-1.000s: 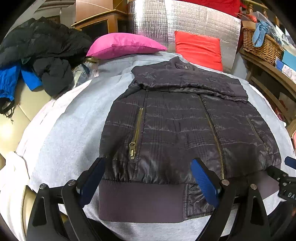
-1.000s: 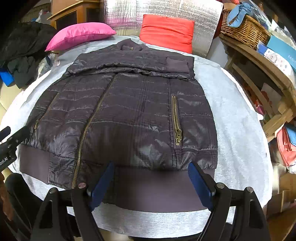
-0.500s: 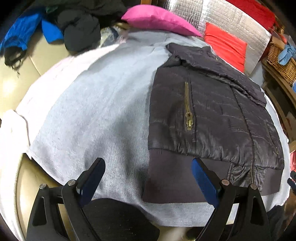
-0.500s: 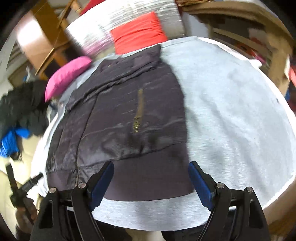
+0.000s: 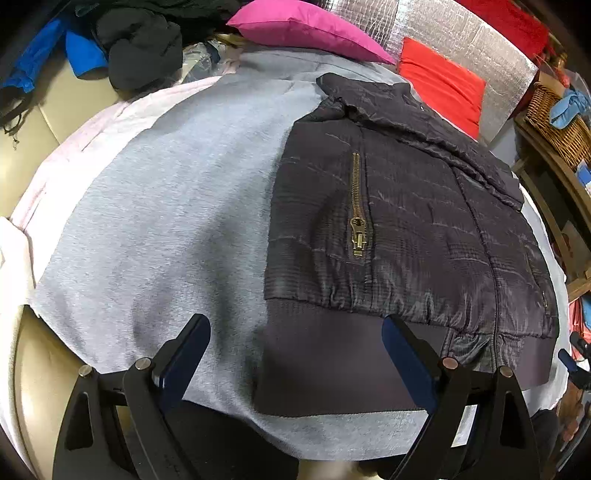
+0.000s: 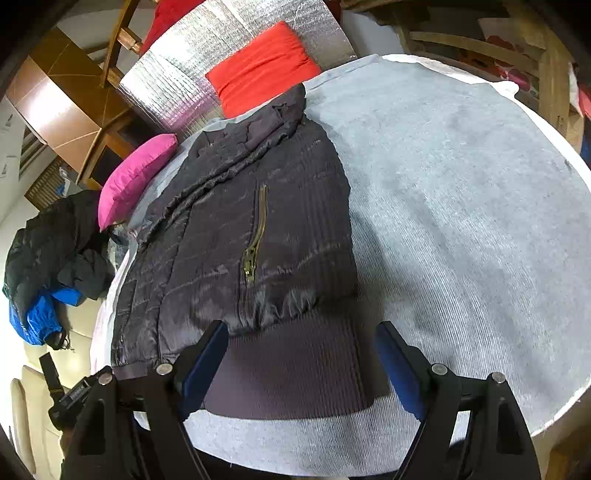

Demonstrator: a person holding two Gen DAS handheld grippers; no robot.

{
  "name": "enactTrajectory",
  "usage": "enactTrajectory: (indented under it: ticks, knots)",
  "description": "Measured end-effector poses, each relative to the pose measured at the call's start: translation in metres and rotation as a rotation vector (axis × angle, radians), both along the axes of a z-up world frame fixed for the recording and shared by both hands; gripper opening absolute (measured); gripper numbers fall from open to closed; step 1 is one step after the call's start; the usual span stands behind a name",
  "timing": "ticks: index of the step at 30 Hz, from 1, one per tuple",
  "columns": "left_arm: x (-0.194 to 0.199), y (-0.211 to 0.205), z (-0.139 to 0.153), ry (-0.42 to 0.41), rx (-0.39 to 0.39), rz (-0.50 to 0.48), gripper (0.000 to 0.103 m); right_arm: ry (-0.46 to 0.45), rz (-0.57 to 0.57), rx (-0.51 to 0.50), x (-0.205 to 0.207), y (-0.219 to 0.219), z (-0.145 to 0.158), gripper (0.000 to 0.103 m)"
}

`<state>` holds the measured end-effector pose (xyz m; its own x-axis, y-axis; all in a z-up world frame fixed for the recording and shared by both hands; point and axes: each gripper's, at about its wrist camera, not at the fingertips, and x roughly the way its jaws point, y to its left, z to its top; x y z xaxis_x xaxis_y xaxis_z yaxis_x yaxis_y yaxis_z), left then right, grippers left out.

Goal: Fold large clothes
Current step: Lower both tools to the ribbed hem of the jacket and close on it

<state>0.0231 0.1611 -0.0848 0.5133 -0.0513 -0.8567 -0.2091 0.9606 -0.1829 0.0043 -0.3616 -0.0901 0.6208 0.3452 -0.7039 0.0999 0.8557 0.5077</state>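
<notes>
- Left gripper point(image 5: 295, 354): nearest in the left wrist view; jaws spread wide, nothing between the pads; poised over the jacket's lower left corner, with bare sheet under its left finger.
- Right gripper point(image 6: 301, 356): nearest in the right wrist view; jaws spread wide, empty; the hem's right end lies below the gap between the fingers, no pad pressing on it.
- Hem point(image 5: 332, 365): plain ribbed band along the jacket's near edge, lying flat, close to the sheet's front edge.
- Jacket point(image 5: 406, 229): dark quilted, spread face up on the sheet, front zip closed, sleeves folded across the top by the collar; a brass pocket zip point(image 5: 356, 218) on each side.
- Sheet point(image 5: 166, 221): grey, covering the surface; wide bare stretches on both sides of the jacket.
- Pink pillow point(image 5: 306, 29) and red pillow point(image 5: 443, 85): beyond the collar, clear of the jacket.
- Clothes pile point(image 5: 140, 48): dark and blue garments, far left, off the sheet.
- Step in hand, judged: approach to the two hem corners, no grasp yet made.
- Next move, judged: each gripper lowers onto its own corner, pinches through all layers of the band, then both lift together and carry the hem toward the collar, kept level so the fold lands square.
</notes>
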Motion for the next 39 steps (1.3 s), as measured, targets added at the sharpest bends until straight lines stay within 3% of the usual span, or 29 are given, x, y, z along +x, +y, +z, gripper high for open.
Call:
enactTrajectory:
  ticks: [3, 7, 11, 17, 20, 22, 26, 27, 29, 30, 31, 33, 39]
  knots:
    - [0.004, -0.003, -0.001, -0.005, 0.003, -0.009, 0.094, -0.011, 0.013, -0.004, 0.009, 0.001, 0.003, 0.083]
    - [0.010, -0.005, -0.008, 0.009, -0.005, -0.015, 0.089, 0.022, 0.033, 0.002, 0.025, 0.004, -0.008, 0.066]
    - [0.017, -0.005, -0.020, 0.055, -0.024, -0.022, 0.050, 0.045, 0.037, 0.017, 0.028, 0.004, -0.018, 0.061]
    - [0.018, -0.007, -0.021, 0.050, -0.022, -0.022, 0.049, 0.080, 0.047, 0.132, 0.026, -0.015, -0.037, 0.060]
    - [0.020, -0.003, -0.023, 0.062, -0.056, -0.006, 0.054, 0.081, 0.073, 0.164, 0.026, -0.019, -0.040, 0.060]
    - [0.021, 0.001, -0.025, 0.072, -0.064, 0.019, 0.060, 0.086, 0.086, 0.166, 0.027, -0.019, -0.040, 0.060]
    - [0.021, -0.002, -0.027, 0.067, -0.042, 0.003, 0.060, 0.066, 0.127, 0.095, 0.027, -0.011, -0.036, 0.060]
    - [0.021, -0.002, -0.027, 0.063, -0.050, -0.018, 0.041, 0.056, 0.137, 0.070, 0.026, -0.009, -0.035, 0.060]
    - [0.022, -0.003, -0.027, 0.067, -0.069, -0.022, 0.027, 0.051, 0.148, 0.028, 0.025, -0.005, -0.033, 0.059]
    - [0.022, -0.001, -0.026, 0.068, -0.080, -0.021, 0.017, 0.057, 0.147, 0.007, 0.025, -0.003, -0.032, 0.051]
    - [0.022, 0.001, -0.024, 0.068, -0.093, -0.019, 0.014, 0.076, 0.145, -0.024, 0.026, -0.001, -0.031, 0.033]
    - [0.022, 0.004, -0.020, 0.064, -0.116, -0.017, 0.008, 0.108, 0.156, 0.018, 0.029, -0.004, -0.033, 0.020]
    - [0.002, 0.002, 0.002, -0.009, -0.078, -0.067, 0.008, 0.079, 0.163, 0.121, 0.021, -0.010, -0.023, 0.016]
